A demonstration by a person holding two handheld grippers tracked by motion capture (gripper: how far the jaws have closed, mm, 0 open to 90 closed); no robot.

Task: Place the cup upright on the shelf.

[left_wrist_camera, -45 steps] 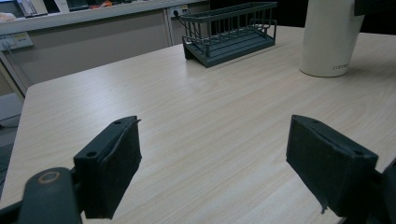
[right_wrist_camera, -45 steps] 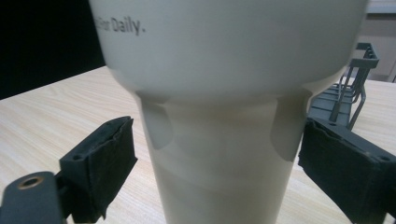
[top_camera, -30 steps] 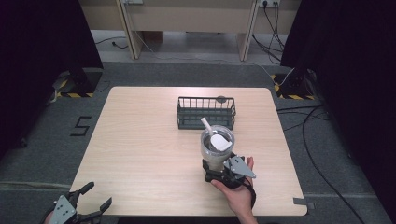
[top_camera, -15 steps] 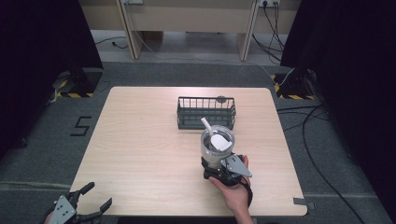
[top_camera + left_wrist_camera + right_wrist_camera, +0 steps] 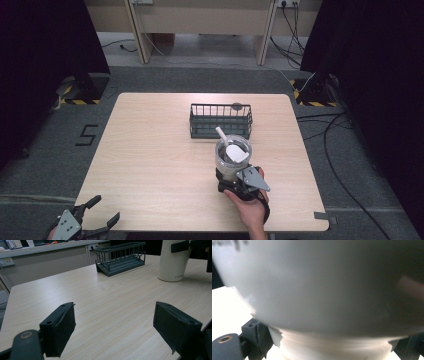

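Note:
A white tumbler (image 5: 233,156) with a clear lid and a white straw stands upright on the wooden table (image 5: 150,150), just in front of a dark wire basket (image 5: 221,121). My right gripper (image 5: 235,181) is shut around the tumbler's lower body, a jaw on each side; up close the tumbler (image 5: 324,290) spans the right gripper view. My left gripper (image 5: 97,214) hangs open off the table's front left corner, nothing between its jaws. From the left gripper (image 5: 115,327), the tumbler (image 5: 175,262) and the basket (image 5: 121,255) lie far across the table.
The basket sits at the table's middle back and looks empty. Cables (image 5: 345,145) run over the grey floor right of the table. Black curtains flank both sides, and a "5" mark (image 5: 86,135) is on the floor at left.
The right hand and gripper have shifted very slightly at the tumbler's base. The left gripper stays in place.

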